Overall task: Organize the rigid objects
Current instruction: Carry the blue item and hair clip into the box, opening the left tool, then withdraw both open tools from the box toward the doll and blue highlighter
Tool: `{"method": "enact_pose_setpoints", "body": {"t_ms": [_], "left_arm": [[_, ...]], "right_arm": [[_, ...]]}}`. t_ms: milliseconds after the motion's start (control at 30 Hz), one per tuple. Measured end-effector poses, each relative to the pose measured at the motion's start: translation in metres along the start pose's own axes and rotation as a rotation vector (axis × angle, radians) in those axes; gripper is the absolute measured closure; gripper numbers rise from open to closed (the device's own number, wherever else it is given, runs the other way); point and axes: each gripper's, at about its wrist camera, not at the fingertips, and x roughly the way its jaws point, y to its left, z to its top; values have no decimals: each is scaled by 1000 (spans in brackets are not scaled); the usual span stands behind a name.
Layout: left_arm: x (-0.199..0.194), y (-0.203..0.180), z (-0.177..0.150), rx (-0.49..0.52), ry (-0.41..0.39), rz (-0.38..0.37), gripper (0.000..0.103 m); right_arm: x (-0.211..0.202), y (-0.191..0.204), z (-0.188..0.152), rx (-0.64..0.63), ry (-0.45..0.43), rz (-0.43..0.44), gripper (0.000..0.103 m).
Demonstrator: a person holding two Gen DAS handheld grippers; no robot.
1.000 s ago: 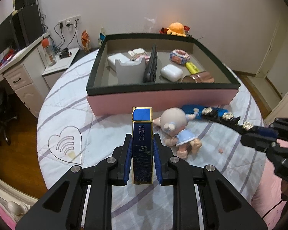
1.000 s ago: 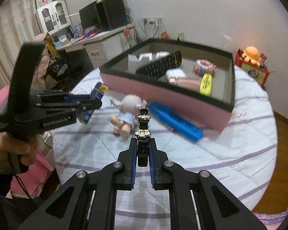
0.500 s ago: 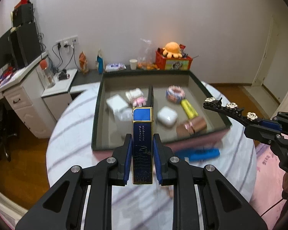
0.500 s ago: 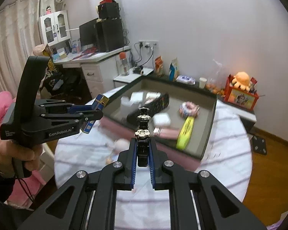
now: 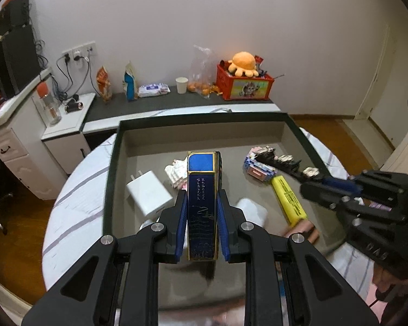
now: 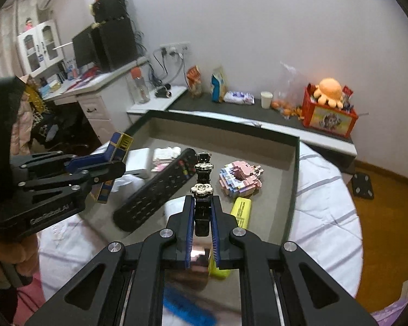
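My left gripper (image 5: 201, 206) is shut on a tall dark-blue box with gold edges (image 5: 201, 187) and holds it above the dark-rimmed tray (image 5: 204, 118). It also shows in the right wrist view (image 6: 114, 160). My right gripper (image 6: 202, 212) is shut on a black hair clip with metal flowers (image 6: 202, 184), also over the tray; the clip shows in the left wrist view (image 5: 288, 163). In the tray lie a white charger (image 5: 149, 197), a black remote (image 6: 157, 190), a pink brick model (image 6: 240, 179) and a yellow highlighter (image 5: 288, 199).
The tray sits on a round table with a white striped cloth (image 6: 329, 217). A blue marker (image 6: 187, 312) lies blurred below my right gripper. Behind the table is a low dark shelf (image 5: 176, 100) with snacks, a cup and a red toy box (image 5: 243, 87). A white desk (image 5: 11, 138) stands left.
Both grippers have moved forward from over the table front to above the tray, still holding the blue box and the hair clip. The doll has dropped out of view.
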Motion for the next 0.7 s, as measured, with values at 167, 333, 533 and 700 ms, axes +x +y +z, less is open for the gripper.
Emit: {"method": "enact_pose_setpoints", "body": {"t_ms": [167, 333, 533, 700], "left_arm": [[21, 0, 8, 8, 27, -5, 82], [28, -2, 10, 13, 37, 19, 75], [10, 0, 10, 1, -41, 79, 7], [-9, 1, 8, -6, -64, 94, 5]], "right_arm": [[19, -4, 2, 15, 47, -16, 92], [27, -9, 0, 29, 71, -36, 91], [21, -14, 0, 55, 44, -53, 40], [2, -10, 1, 59, 1, -54, 24]]}}
